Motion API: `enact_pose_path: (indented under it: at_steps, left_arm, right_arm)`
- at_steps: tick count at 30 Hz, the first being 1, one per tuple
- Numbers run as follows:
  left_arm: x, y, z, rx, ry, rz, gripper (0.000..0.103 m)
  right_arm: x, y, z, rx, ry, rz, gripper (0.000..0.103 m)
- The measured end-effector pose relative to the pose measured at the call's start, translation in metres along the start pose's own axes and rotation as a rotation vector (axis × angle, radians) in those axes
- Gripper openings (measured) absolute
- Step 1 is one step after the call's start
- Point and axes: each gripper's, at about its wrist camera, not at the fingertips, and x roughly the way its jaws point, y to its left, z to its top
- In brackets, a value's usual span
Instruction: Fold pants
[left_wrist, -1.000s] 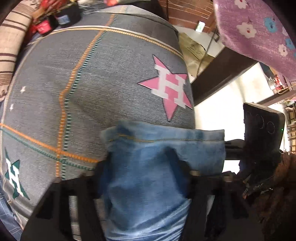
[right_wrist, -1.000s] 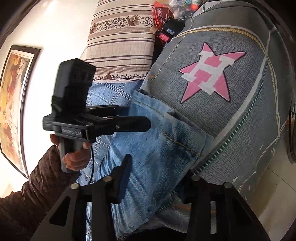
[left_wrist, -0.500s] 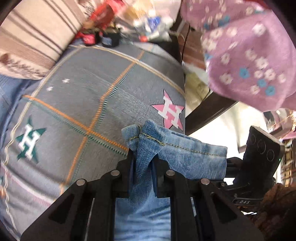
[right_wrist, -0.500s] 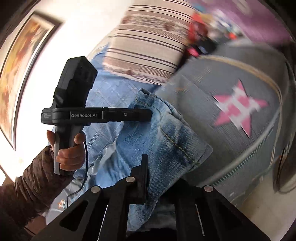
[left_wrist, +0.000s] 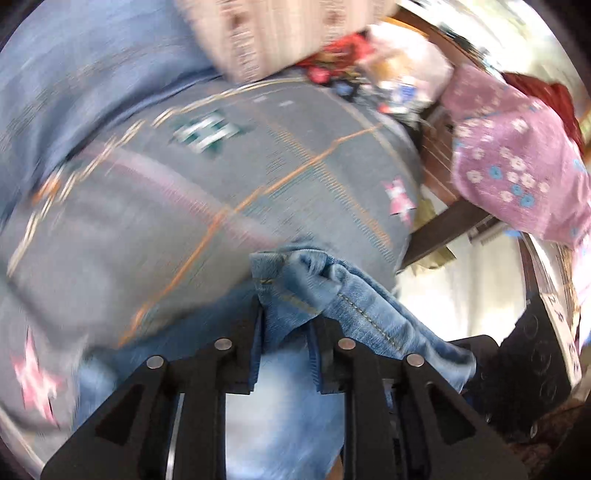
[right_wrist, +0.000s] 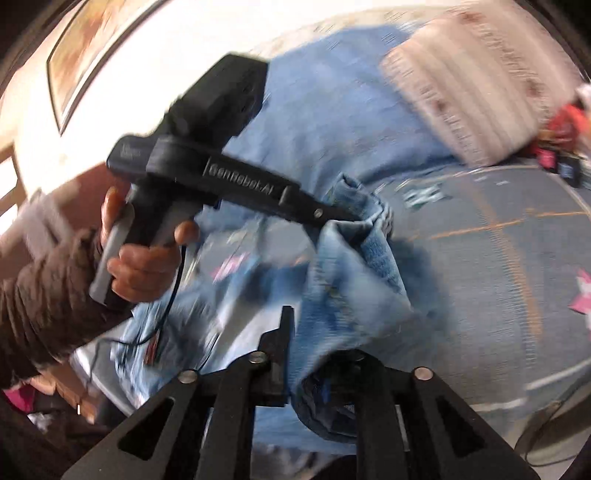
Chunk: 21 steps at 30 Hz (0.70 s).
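Now both views are swinging toward the pillow end of the bed, blurring, where half a second ago they were steadier. One pair of pants (left_wrist: 332, 295) is hanging between two tools above the grey bedspread (left_wrist: 184, 206). At 6 o'clock the left tool (left_wrist: 286, 332) is pinching a bunched hem narrowly. Only the right view is showing the left hand (right_wrist: 144, 258) at 9 o'clock; the right tool (right_wrist: 317, 350) is clamping denim too.

Both tools (left_wrist: 286, 332) (right_wrist: 314, 354) clamped tight
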Motion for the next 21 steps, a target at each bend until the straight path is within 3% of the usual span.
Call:
enact_pose_path:
  at_steps: [3, 6, 8, 11, 12, 15, 17, 19, 21]
  left_arm:
    - [0.002, 0.031, -0.028, -0.117, 0.026, 0.038, 0.02]
    - [-0.003, 0.048, -0.048, -0.184, 0.032, 0.046, 0.02]
    - [-0.013, 0.056, -0.061, -0.227, 0.008, 0.033, 0.02]
    - [-0.03, 0.063, -0.074, -0.278, -0.037, -0.022, 0.024]
    - [-0.034, 0.064, -0.077, -0.303, -0.054, -0.047, 0.026]
    - [-0.04, 0.064, -0.08, -0.37, -0.099, -0.14, 0.047]
    - [-0.037, 0.061, -0.078, -0.389, -0.111, -0.155, 0.053]
    - [-0.026, 0.053, -0.072, -0.401, -0.086, -0.154, 0.053]
    - [-0.016, 0.045, -0.066, -0.413, -0.063, -0.168, 0.053]
  right_arm:
    - [0.034, 0.017, -0.005, -0.035, 0.11, 0.0, 0.038]
    - [0.057, 0.025, -0.015, -0.044, 0.217, 0.007, 0.044]
    - [0.058, 0.026, -0.015, -0.054, 0.243, -0.005, 0.044]
    - [0.032, 0.02, -0.009, -0.022, 0.196, 0.022, 0.046]
    - [0.02, 0.013, -0.005, 0.016, 0.17, 0.05, 0.054]
    - [-0.021, -0.012, 0.002, 0.133, 0.055, 0.132, 0.073]
    - [-0.036, -0.033, 0.007, 0.192, -0.003, 0.158, 0.076]
    - [-0.042, -0.053, 0.012, 0.235, -0.059, 0.079, 0.076]
    - [-0.032, -0.076, 0.014, 0.291, -0.037, -0.002, 0.076]
